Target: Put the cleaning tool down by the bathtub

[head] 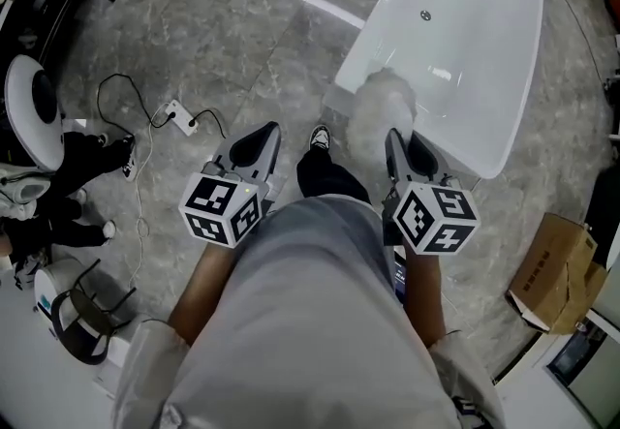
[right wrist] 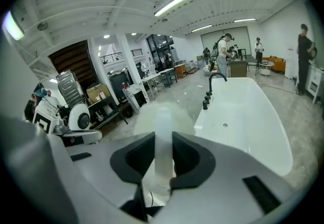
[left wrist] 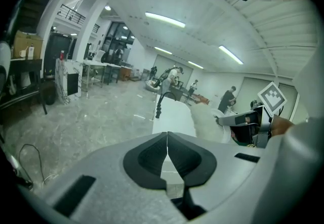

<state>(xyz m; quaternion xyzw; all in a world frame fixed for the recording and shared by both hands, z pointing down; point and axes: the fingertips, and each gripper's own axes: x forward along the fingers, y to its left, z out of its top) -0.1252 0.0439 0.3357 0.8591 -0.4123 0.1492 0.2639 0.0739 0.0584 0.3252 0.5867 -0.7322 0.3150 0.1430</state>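
Gripping cleaning tool (head: pixel 380 109) by pale handle, right claw (head: pixel 398 148) is closed on it; fluffy head held above bathtub (head: pixel 480 49) rim, likely for lowering onto floor (head: pixel 242 20) alongside. Left claw (head: pixel 263 142) pressed together, empty, held clear.

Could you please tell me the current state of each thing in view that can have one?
Left gripper: jaws shut, nothing between them.
Right gripper: shut on the handle of the cleaning tool.
Cleaning tool: held up, fluffy head over the near end of the bathtub, not yet put down.
Bathtub: empty, nothing lying in it.
Power strip: lying on the floor, cable attached.
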